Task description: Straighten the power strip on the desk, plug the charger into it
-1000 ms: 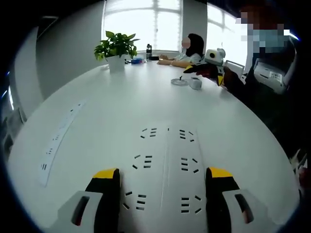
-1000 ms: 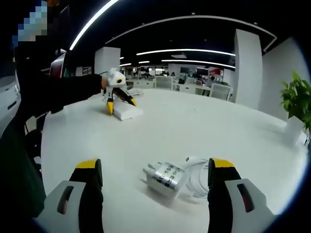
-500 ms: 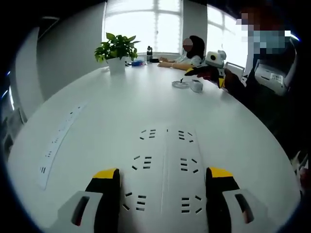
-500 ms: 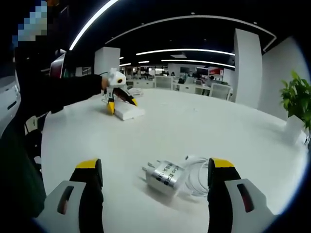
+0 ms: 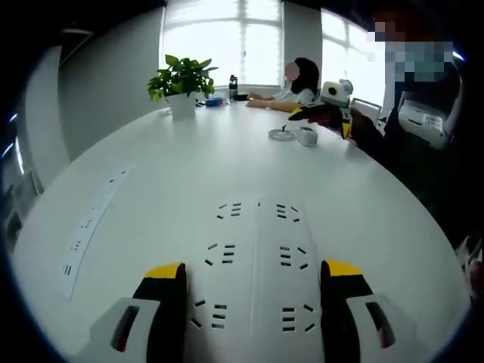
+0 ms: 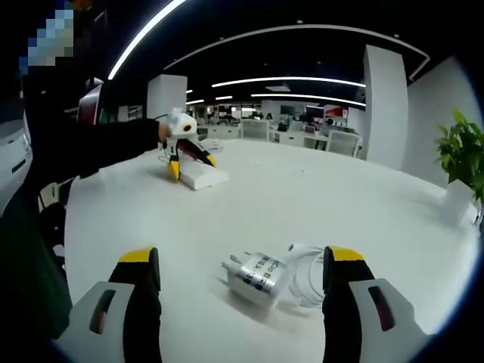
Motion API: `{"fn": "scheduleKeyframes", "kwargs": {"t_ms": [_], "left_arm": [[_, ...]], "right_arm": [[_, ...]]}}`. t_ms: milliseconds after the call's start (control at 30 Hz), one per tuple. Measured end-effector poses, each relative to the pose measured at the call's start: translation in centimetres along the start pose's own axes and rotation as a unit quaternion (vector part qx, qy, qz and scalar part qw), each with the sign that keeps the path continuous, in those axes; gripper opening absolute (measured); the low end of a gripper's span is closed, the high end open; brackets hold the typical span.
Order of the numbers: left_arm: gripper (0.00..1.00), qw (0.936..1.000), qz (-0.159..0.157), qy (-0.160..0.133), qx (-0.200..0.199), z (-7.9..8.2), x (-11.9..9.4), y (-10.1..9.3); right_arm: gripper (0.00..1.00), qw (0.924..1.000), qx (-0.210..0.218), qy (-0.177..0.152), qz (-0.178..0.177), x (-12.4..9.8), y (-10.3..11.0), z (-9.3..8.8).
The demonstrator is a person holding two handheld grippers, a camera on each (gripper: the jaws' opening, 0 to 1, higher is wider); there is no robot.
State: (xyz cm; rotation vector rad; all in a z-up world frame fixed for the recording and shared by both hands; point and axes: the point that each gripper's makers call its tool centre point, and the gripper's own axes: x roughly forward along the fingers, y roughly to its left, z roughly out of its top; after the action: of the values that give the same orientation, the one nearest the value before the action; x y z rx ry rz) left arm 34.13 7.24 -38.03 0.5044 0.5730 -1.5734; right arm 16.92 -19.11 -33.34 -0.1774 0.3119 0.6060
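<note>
The left gripper (image 5: 253, 281) hangs low over the white power strip (image 5: 253, 265), its yellow-tipped jaws spread wide, one down each long side of the strip. Whether the jaws actually touch its edges I cannot tell; nothing looks pinched. The strip lies flat on the white tabletop (image 5: 189, 166) and runs straight ahead between the jaws, with two rows of sockets facing up. Off beyond the left jaw, a second, long thin strip (image 5: 92, 219) lies along the tabletop's edge. Far ahead of the jaws stands a potted plant (image 5: 181, 79), and to the right of it a person sits at the far side. Ahead and to the right, the other gripper hovers beside the charger (image 5: 305, 135).

From the right gripper view, the right gripper (image 6: 240, 276) also stands wide open and grips nothing. The silver charger (image 6: 255, 277) lies on its side on the tabletop between the jaws, nearer the right one, its prongs pointing toward the left jaw. Its white cable (image 6: 302, 274) is bunched in loops just behind it, against the right jaw's inner side. Far ahead and left, a dark-sleeved arm (image 6: 98, 147) holds the left gripper over the power strip.
</note>
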Motion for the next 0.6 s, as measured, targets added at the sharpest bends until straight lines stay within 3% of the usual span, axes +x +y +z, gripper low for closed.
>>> {"fn": "scheduleKeyframes", "kwargs": {"t_ms": [167, 600], "left_arm": [[0.71, 0.9999, 0.005, -0.015, -0.002, 0.7, 0.7, -0.2], [0.71, 0.9997, 0.009, -0.023, -0.002, 1.2, 1.3, -0.2]], "right_arm": [[0.88, 1.0, 0.0, -0.001, 0.0, 0.0, 0.0, 0.0], [0.88, 1.0, 0.0, -0.002, 0.002, 0.0, 0.0, 0.0]]}}
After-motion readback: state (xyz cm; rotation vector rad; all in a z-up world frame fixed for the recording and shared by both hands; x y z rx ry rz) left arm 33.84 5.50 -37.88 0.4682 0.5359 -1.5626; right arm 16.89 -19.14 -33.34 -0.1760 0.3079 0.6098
